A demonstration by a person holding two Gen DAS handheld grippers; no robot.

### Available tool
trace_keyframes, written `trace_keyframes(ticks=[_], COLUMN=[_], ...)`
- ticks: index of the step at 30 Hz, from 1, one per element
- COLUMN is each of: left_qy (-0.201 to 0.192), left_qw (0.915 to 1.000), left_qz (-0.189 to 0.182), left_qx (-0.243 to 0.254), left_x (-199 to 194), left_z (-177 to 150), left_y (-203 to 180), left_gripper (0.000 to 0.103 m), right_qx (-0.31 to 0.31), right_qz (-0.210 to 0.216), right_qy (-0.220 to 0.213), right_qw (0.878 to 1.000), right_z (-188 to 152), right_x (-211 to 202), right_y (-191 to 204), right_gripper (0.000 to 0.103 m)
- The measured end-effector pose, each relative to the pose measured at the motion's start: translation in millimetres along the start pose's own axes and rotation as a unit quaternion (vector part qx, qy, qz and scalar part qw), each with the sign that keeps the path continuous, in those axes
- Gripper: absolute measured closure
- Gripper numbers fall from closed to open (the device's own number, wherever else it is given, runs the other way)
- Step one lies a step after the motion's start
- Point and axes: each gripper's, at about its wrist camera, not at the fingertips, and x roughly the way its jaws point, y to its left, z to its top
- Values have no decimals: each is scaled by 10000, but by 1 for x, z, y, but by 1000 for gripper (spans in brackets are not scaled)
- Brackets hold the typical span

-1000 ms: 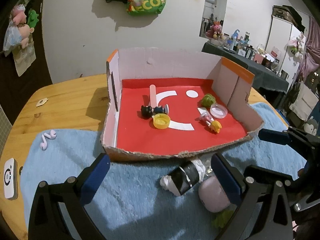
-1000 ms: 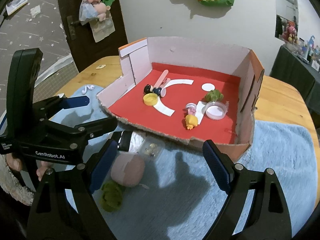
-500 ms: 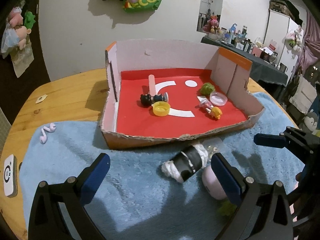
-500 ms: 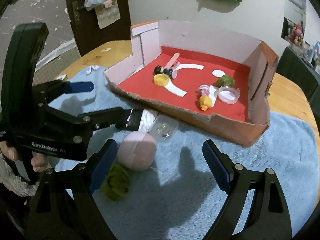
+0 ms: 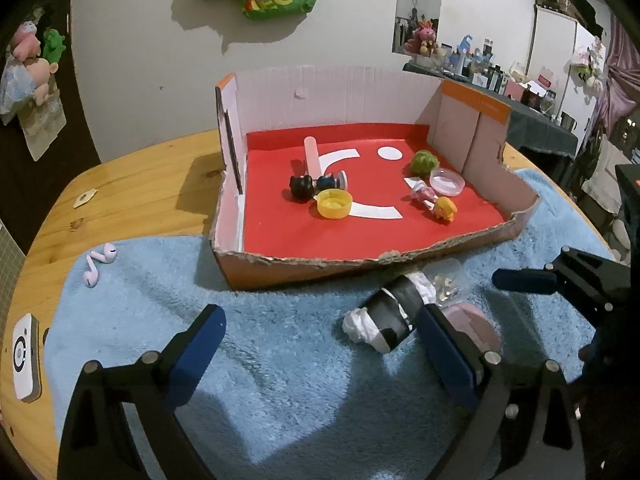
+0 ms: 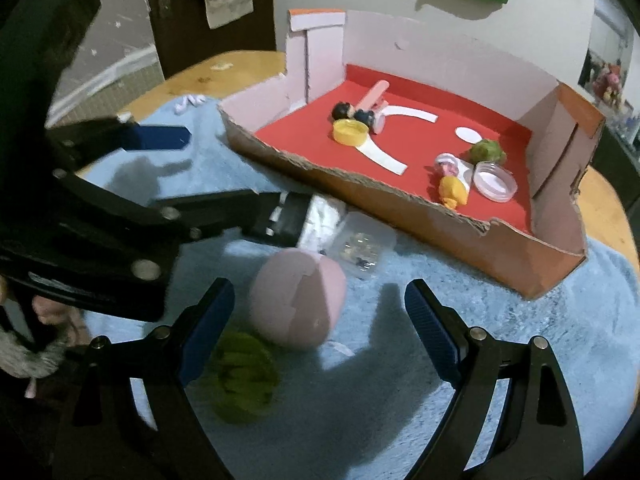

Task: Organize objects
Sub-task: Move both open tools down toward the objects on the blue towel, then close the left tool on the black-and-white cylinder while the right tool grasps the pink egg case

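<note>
A cardboard box [image 5: 280, 268] with a red floor holds a yellow cap [image 5: 334, 204], a black figure [image 5: 301, 187], a green ball [image 5: 423, 162] and other small toys. On the blue towel [image 5: 288, 360] in front lie a black roll with white tissue [image 5: 390, 320], a clear case [image 6: 362, 246], a pink egg [image 6: 298, 304] and a green toy [image 6: 244, 376]. My left gripper [image 5: 322, 340] is open, the roll just inside its right finger. My right gripper [image 6: 320, 324] is open around the pink egg, not touching it.
Pink earbuds [image 5: 98, 266] lie on the towel's left edge. A white device [image 5: 24, 356] and a small tag [image 5: 85, 198] lie on the wooden table [image 5: 132, 184]. A wall with hanging bags stands behind the box.
Both grippers have pulled back from the box and dropped lower. The right gripper has swung left, so the pink egg now lies between its fingers. Both stay open.
</note>
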Motion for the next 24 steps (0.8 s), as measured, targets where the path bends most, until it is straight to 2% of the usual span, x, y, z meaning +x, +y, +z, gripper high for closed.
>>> trace_keyframes(ticks=[3, 8, 15, 20, 24], left_qy=[32, 74, 145, 86, 115], left_qw=[10000, 9997, 9972, 9943, 9920], left_qz=[-48, -157, -321, -257, -291], left_qx=[31, 191, 660, 1036, 1225], left_x=[3, 8, 17, 22, 29], left_z=[0, 0, -2, -1, 0], left_y=[-2, -9, -25, -35, -39], left_gripper=[5, 8, 17, 25, 29], right_qx=[118, 353, 491, 641, 654], right_qz=[-82, -475, -432, -127, -20], right_qy=[15, 23, 3, 18, 22], right_qw=[9999, 9982, 9979, 9979, 9979], right_z=[-1, -3, -7, -9, -9], right_x=[-1, -6, -6, -3, -3], right_y=[-12, -38, -49, -51, -48], right_gripper=[16, 16, 17, 35, 41])
